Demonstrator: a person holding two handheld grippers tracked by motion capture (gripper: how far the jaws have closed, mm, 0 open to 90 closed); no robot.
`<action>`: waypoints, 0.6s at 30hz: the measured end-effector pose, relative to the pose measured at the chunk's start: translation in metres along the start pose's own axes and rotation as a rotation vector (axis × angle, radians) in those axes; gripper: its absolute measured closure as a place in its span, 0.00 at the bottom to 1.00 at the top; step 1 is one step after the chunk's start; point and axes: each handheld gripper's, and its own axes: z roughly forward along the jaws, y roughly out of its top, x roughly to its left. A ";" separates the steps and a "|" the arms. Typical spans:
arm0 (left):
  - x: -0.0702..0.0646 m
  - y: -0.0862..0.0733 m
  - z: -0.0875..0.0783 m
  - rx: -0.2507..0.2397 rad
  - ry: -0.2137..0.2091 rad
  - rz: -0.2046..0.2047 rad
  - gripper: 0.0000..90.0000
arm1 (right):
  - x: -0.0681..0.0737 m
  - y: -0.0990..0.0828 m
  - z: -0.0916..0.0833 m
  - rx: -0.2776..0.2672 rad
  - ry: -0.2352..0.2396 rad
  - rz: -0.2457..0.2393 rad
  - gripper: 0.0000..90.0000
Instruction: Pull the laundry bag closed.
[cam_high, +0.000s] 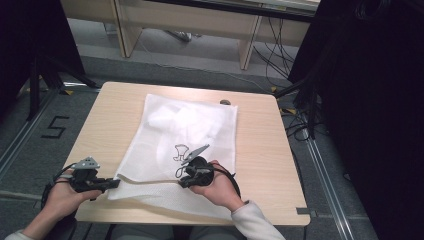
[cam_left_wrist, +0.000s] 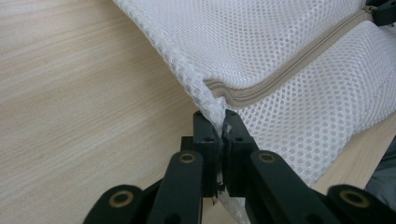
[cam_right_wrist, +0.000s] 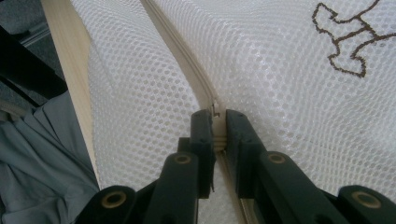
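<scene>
A white mesh laundry bag (cam_high: 187, 145) lies flat on the wooden table (cam_high: 260, 150), its zipper (cam_left_wrist: 299, 65) running along the edge nearest the person. Something white sits inside, toward the far end; I cannot tell what.

Left gripper (cam_high: 114, 183) — jaws closed tight on the bag's near-left corner, right at the end of the zipper. In the left gripper view the mesh is pinched between the two black jaws and pulled slightly taut.

Right gripper (cam_high: 183, 183) — jaws closed on the zipper partway along the near edge. In the right gripper view a small metal piece, probably the zipper pull (cam_right_wrist: 215, 112), sits at the jaw tips, with the zipper tape running away ahead of it. A brown outline drawing (cam_right_wrist: 348, 42) is stitched on the mesh off to the right.

Judgement: one hand anchors the corner while the other works the slider along the zipper.

Risks from here:
- The pull is small and the hold looks shallow — a sideways tug could slip it out of the jaws.
- If the left hold gives, the whole bag will drag across the table instead of the slider moving.
- Loose mesh beside the zipper teeth could feed into the slider and jam it.
- Pulling off the zipper's line would bunch the fabric and stall the slider.
</scene>
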 end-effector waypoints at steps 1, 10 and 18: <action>0.000 0.000 0.000 0.002 0.001 0.000 0.95 | 0.000 -0.001 -0.001 0.010 -0.003 0.024 0.91; 0.000 0.000 0.000 0.002 0.003 -0.002 0.95 | -0.004 -0.005 -0.003 -0.004 0.002 0.009 0.92; 0.000 0.000 0.000 -0.002 0.002 -0.006 0.95 | -0.005 -0.007 -0.005 0.003 0.013 0.022 0.91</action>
